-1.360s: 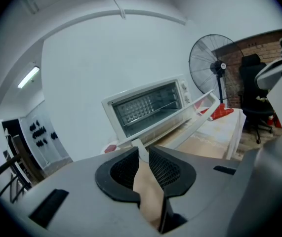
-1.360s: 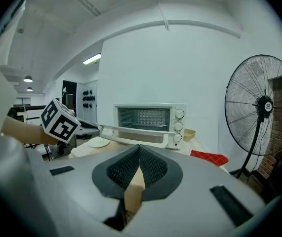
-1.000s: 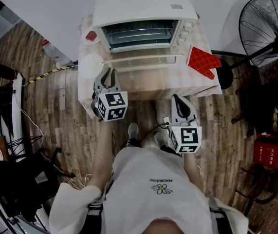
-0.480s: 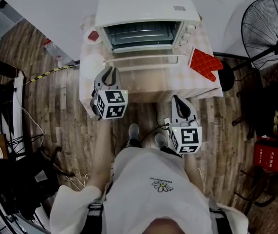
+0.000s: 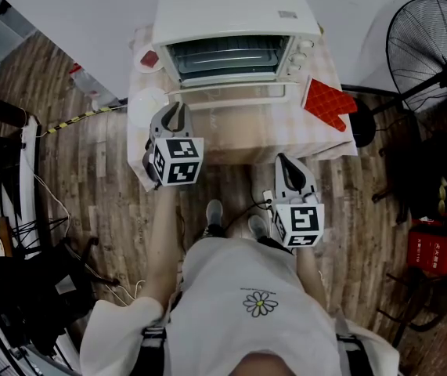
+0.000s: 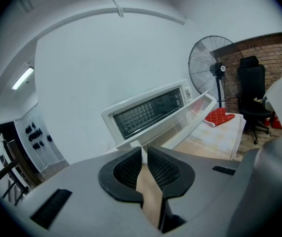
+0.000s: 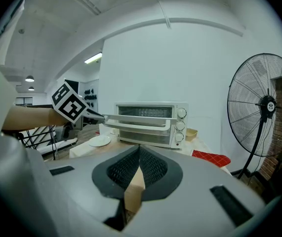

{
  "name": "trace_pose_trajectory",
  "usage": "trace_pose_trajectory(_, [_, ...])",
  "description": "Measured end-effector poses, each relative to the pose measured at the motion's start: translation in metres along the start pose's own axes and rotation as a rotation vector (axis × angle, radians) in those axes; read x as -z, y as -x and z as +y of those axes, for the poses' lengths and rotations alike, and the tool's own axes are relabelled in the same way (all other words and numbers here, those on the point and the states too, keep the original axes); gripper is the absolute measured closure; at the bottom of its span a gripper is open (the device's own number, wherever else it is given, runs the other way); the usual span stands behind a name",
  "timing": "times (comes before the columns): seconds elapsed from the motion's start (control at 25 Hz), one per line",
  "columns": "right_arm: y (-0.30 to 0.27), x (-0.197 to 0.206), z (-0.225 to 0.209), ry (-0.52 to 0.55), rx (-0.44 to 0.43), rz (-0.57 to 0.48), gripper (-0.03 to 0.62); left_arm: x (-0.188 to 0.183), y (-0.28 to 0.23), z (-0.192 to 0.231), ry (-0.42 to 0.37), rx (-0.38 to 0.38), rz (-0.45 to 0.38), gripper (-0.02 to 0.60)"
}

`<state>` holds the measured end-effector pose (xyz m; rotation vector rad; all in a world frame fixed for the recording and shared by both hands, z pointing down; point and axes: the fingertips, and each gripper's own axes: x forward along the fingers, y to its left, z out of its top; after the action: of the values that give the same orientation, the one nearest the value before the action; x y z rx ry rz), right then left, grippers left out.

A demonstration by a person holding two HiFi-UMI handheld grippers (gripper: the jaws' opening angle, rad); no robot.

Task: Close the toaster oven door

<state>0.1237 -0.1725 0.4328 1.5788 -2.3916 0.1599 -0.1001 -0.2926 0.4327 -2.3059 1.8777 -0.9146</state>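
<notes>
Checked-cloth table (image 5: 270, 135), upper centre: boxy white metal toaster oven (image 5: 235, 10), glass door (image 5: 235, 92) half-raised. Left gripper (image 5: 176, 110) jaws narrowly apart, empty, at door corner in right gripper view; right gripper (image 5: 282, 160) jaws together.

- I see a brown wood-plank floor (image 5: 90, 155) under a plain white wall (image 5: 74, 6).
- Black round-caged pedestal fan (image 5: 430, 41) at right; black office chair (image 6: 252, 90) before a red brick wall (image 6: 274, 53).
- Long ceiling tube light (image 6: 22, 78), lit.

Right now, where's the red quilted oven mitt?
Head view: the red quilted oven mitt lies on the checked tablecloth at the table's right side, just right of the white toaster oven's partly open door, in front of its knobs.
</notes>
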Motion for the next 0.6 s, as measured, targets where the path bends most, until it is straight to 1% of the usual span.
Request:
trace_pose_trajectory(0.32, [0.0,-0.004,0.0,0.01,0.003,-0.005,0.583,-0.024,-0.014,0.012,-0.021,-0.012,-0.017,0.566])
trace_pose_trajectory(0.6, [0.0,-0.003,-0.003,0.007,0.014,-0.001,0.583,-0.05,-0.032,0.034,0.012,-0.006,-0.028,0.568])
